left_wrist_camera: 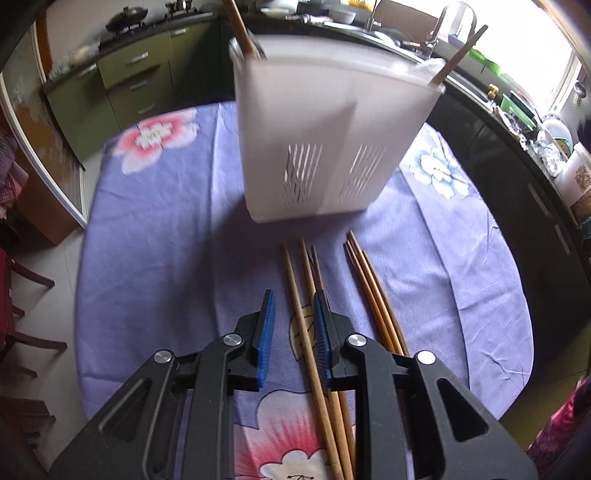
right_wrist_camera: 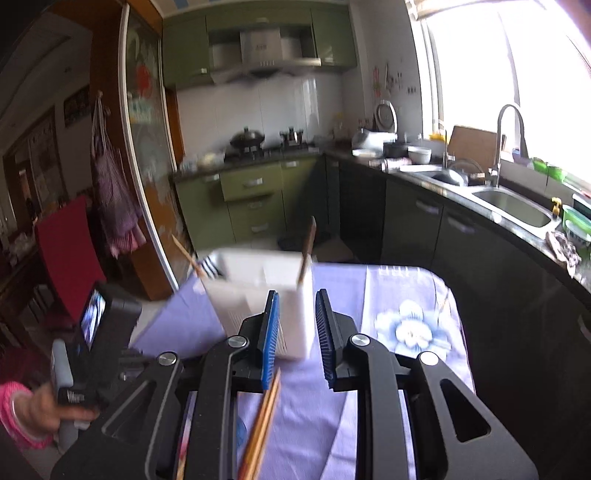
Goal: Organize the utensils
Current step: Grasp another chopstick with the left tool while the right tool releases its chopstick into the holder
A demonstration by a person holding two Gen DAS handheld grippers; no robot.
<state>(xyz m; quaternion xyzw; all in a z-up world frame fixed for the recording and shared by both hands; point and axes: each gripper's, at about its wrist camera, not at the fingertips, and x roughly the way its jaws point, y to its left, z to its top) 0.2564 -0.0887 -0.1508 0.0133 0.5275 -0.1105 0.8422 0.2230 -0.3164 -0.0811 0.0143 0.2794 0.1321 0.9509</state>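
Scanning from the left, we see the left tongs (left_wrist_camera: pixel 293 332) hanging open and empty over the worktop (left_wrist_camera: pixel 155 251), which wears a purple flowered cloth. One loose chopstick (left_wrist_camera: pixel 308 339) runs up through the gap between their blue pads, touching neither as far as we can tell, and more loose chopsticks (left_wrist_camera: pixel 369 291) lie in a rough sheaf just to the right, their tips pointing toward the white utensil holder (left_wrist_camera: pixel 321 144). That holder stands upright beyond the sticks, a little apart from them, with one chopstick (left_wrist_camera: pixel 242 31) leaning out of its left corner and another (left_wrist_camera: pixel 460 55) out of its right. Farther right, the right tongs (right_wrist_camera: pixel 295 328) are also open and carry nothing; through them we see the same holder (right_wrist_camera: pixel 258 295) ahead and a pair of sticks (right_wrist_camera: pixel 264 417) lying below the left pad. We judge the sorting to be partly done: two sticks are stowed, several still lie on the cloth. The next move, as we read it, calls for lowering one pair of tongs onto a single stick, closing squarely on its shaft, and lifting it steeply enough to drop into a compartment.
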